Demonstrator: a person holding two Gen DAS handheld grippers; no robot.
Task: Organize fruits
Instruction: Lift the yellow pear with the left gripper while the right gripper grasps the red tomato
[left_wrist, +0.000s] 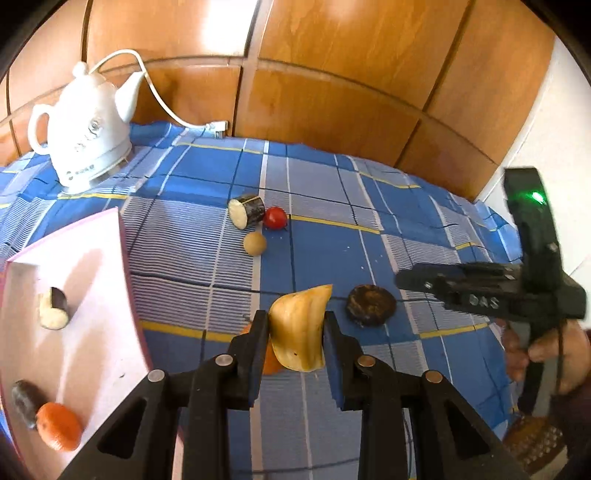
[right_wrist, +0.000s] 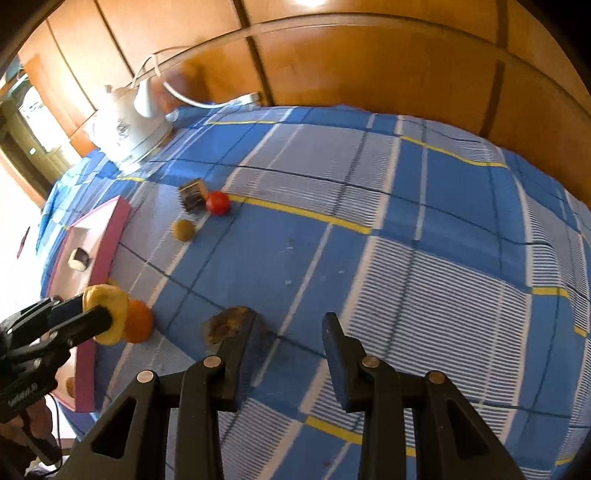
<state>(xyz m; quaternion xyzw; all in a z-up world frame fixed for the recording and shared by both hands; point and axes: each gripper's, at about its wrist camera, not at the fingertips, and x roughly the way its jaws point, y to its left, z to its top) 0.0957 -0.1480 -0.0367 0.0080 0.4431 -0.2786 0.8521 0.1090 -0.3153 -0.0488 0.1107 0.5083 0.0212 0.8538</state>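
My left gripper (left_wrist: 295, 326) is shut on a yellow fruit wedge (left_wrist: 301, 325), held just above the blue checked cloth; the right wrist view shows the same wedge (right_wrist: 107, 295) at the pink tray's near corner. Under it lies an orange (right_wrist: 139, 322). My right gripper (right_wrist: 290, 332) stands open with nothing between its fingers, and a dark brown disc (right_wrist: 225, 326) lies just outside its left finger. A cut aubergine piece (left_wrist: 246, 211), a red tomato (left_wrist: 275, 217) and a tan ball (left_wrist: 255, 243) lie farther back. The pink tray (left_wrist: 122, 258) holds an aubergine piece (left_wrist: 53, 308), a dark fruit (left_wrist: 24, 402) and an orange (left_wrist: 59, 426).
A white electric kettle (left_wrist: 88, 136) with its cord stands at the back left corner of the cloth. Wooden cupboard doors (left_wrist: 332, 74) rise behind the table. A person's hand (left_wrist: 546, 350) holds the right gripper at the right edge.
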